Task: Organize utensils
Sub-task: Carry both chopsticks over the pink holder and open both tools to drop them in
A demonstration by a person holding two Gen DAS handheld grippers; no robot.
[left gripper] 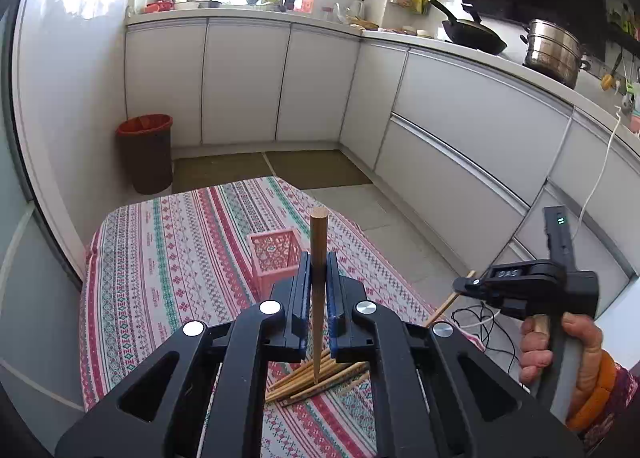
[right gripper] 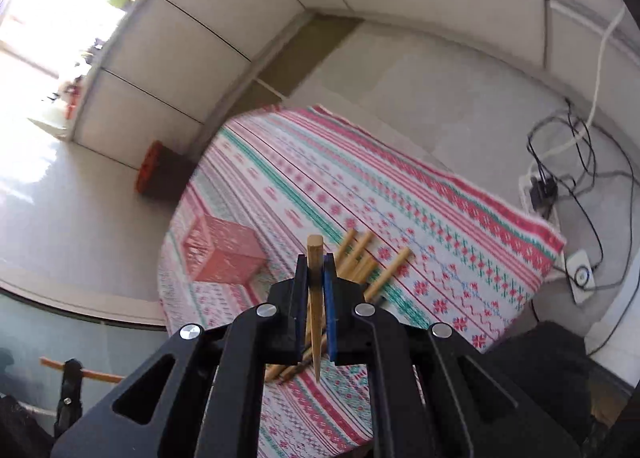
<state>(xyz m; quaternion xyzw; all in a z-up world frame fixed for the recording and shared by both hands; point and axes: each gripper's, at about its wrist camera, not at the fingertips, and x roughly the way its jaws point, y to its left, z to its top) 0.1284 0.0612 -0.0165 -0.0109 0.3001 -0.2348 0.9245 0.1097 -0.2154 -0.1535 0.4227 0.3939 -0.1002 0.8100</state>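
Pink plastic lattice basket (left gripper: pixel 274 258), square and upright, stands on the striped red, green and white patterned tablecloth (left gripper: pixel 168 258), left of the pile of wooden chopsticks (left gripper: pixel 316 378) lying flat on the cloth. The left gripper (left gripper: pixel 319 278) is clamped tight on a single wooden chopstick (left gripper: pixel 319 258), held upright with its thick end up and its tip above the pile. Further right, the right gripper (right gripper: pixel 316 278), gripped by a person's hand (left gripper: pixel 560 346), has its jaws pinched closed on another wooden chopstick (right gripper: pixel 315 282), lifted clear of the pile; the basket (right gripper: pixel 224 254) sits to its left.
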